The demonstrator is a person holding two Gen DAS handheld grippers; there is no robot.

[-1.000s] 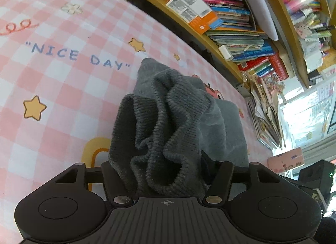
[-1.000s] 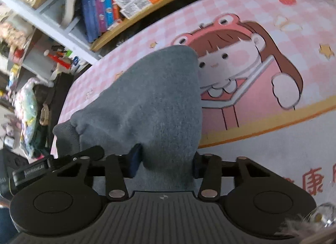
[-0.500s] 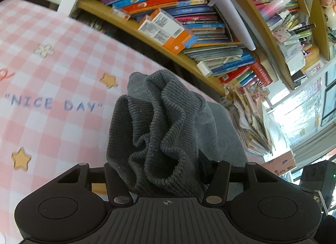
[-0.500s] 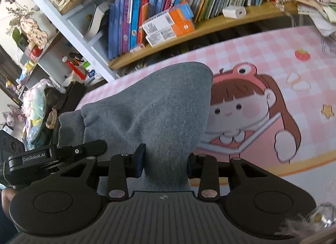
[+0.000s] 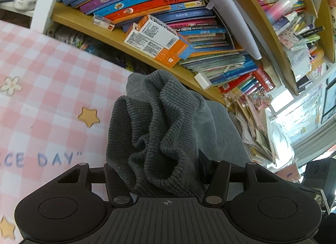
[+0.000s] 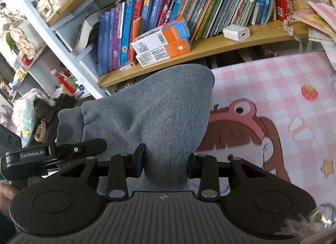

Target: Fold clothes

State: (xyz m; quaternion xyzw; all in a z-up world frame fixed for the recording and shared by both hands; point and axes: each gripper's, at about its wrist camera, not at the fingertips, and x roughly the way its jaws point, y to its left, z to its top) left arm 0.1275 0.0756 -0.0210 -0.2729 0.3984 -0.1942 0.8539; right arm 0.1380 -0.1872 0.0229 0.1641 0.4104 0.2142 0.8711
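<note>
A grey garment hangs between my two grippers, lifted off the pink checked table cover [image 5: 48,88]. My left gripper [image 5: 166,172] is shut on its dark ribbed cuff [image 5: 155,134], which bunches in thick folds between the fingers and hides the pads. In the right wrist view my right gripper [image 6: 166,160] is shut on the smooth grey cloth [image 6: 159,113], which rises ahead of it in a taut peak. The left gripper [image 6: 54,153] shows at the left edge of that view, with the garment stretched towards it.
A wooden bookshelf [image 6: 231,44] packed with books runs along the table's far edge, with orange and white boxes [image 6: 163,42] and a white charger [image 6: 236,32] on it. The cover shows a cartoon girl [image 6: 252,134]. Stacked papers [image 5: 258,122] lean at the right. A hand [image 6: 5,195] shows lower left.
Both grippers have risen and moved towards the bookshelf with the garment in them. The shelf now fills the upper half of both views, and less of the table cover shows.
</note>
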